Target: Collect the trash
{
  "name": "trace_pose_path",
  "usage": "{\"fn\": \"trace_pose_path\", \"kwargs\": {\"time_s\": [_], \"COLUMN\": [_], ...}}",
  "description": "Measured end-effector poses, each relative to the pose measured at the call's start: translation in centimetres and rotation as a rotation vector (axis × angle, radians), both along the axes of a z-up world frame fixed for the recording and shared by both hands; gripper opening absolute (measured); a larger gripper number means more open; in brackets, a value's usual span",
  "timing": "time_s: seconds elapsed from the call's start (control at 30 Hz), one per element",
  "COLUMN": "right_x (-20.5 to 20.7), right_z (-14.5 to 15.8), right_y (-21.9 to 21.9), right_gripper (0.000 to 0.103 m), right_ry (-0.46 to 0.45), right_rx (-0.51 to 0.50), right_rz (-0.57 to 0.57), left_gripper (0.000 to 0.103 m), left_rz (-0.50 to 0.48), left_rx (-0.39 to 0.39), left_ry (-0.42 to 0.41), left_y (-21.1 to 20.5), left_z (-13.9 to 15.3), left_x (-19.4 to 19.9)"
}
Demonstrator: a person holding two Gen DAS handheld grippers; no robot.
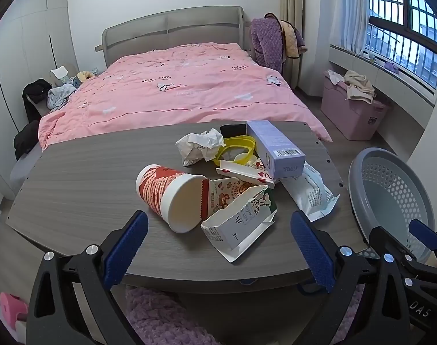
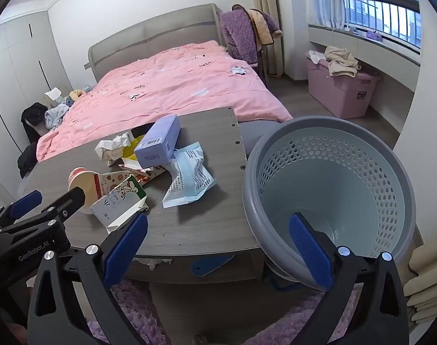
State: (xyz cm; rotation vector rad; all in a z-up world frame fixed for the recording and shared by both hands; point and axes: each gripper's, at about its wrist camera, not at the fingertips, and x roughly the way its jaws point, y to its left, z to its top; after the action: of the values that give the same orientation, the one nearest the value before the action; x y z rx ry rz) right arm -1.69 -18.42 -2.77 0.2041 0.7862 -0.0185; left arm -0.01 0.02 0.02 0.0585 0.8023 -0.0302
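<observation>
A grey wood-grain counter (image 1: 83, 178) is standing at the foot of a bed (image 1: 175, 92) with a pink quilt. The left gripper (image 1: 218, 247) is hovering with its fingers (image 1: 126, 247) spread wide and empty; just ahead of them a paper cup (image 1: 172, 195) is lying on its side, touching a torn carton (image 1: 241, 224). Beyond these are lying crumpled paper (image 1: 201, 146) and a lilac box (image 1: 276, 149). The right gripper (image 2: 218, 247) is also gaping, its right-hand finger sitting over the grey basket (image 2: 362, 172).
</observation>
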Motion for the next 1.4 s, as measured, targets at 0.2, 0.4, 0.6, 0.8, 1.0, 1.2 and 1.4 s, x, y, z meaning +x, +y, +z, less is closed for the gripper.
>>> {"fn": "trace_pose_path", "kwargs": {"time_s": [0.2, 0.4, 0.6, 0.8, 1.0, 1.2, 1.4], "right_x": [-0.1, -0.1, -0.5, -0.4, -0.8, -0.8, -0.8], "right_z": [0.1, 0.0, 0.6, 0.5, 1.3, 1.4, 1.4], "right_y": [0.1, 0.1, 0.0, 0.1, 0.2, 0.3, 0.3], "right_gripper": [0.097, 0.097, 0.097, 0.097, 0.097, 0.097, 0.097], "right_ry": [0.000, -0.004, -0.008, -0.013, -0.022, -0.023, -0.025], "right_rx": [-0.003, -0.002, -0.002, -0.005, -0.005, -0.006, -0.005], "right_rz": [0.001, 0.000, -0.001, -0.001, 0.002, 0.002, 0.002], "left_gripper": [0.095, 0.095, 0.095, 0.095, 0.095, 0.095, 0.095], "left_rz": [0.000, 0.003, 0.004, 0.003, 0.003, 0.002, 0.003], "left_rx": [0.005, 0.001, -0.003, -0.004, -0.004, -0.003, -0.003], "left_ry": [0.005, -0.013, -0.026, -0.027, -0.030, -0.032, -0.032], "left_y": [0.0, -0.2, 0.4, 0.4, 0.3, 0.3, 0.3], "left_z": [-0.1, 1.2, 1.1, 1.1, 1.2, 1.1, 1.2], "left_x": [0.2, 0.0, -1.0, -1.0, -1.1, -1.1, -1.1]}}
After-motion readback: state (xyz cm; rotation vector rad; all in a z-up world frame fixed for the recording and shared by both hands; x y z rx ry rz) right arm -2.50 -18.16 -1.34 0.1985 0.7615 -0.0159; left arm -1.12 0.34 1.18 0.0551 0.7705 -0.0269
